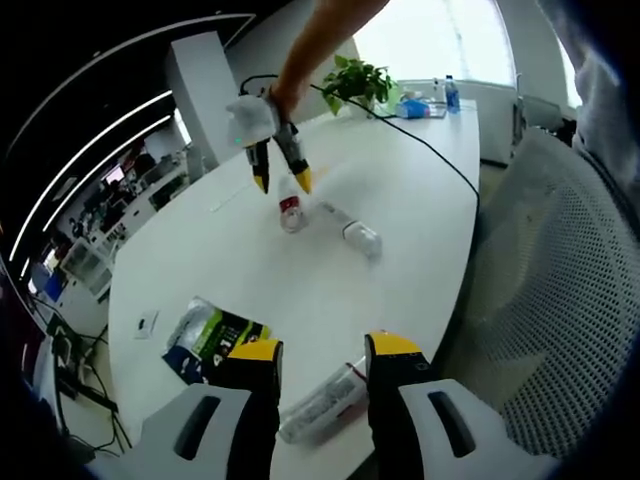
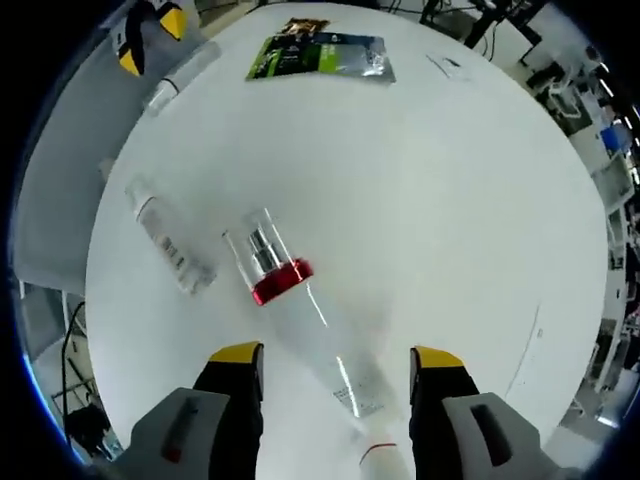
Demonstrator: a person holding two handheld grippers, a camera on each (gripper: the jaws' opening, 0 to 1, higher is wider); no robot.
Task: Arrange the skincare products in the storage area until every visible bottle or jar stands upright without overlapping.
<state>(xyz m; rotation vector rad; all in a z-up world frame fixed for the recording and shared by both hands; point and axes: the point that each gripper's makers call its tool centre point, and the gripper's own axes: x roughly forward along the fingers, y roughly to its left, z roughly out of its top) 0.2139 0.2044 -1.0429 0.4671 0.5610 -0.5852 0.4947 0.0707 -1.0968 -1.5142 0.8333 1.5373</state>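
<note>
A clear bottle with a red band (image 2: pixel 281 283) lies on the white table (image 2: pixel 440 180), its clear cap pointing away from my right gripper (image 2: pixel 337 355). The bottle's base end reaches between the open jaws without touching them. In the left gripper view that gripper (image 1: pixel 281 182), held by a person's arm, hangs over the red-band bottle (image 1: pixel 291 210). A second clear bottle (image 1: pixel 352 230) (image 2: pixel 165 235) lies beside it. My left gripper (image 1: pixel 325 348) is open near the table's edge, with a third clear bottle (image 1: pixel 322 402) lying between its jaws. The right gripper view has the left gripper (image 2: pixel 150 40) at its top left.
A green and black pouch (image 1: pixel 213 337) (image 2: pixel 320 55) lies flat near the left gripper. A small card (image 1: pixel 147 323) is beside it. At the table's far end are a potted plant (image 1: pixel 356 80) and blue bottles (image 1: pixel 450 95). A mesh chair (image 1: pixel 560 300) stands close on the right.
</note>
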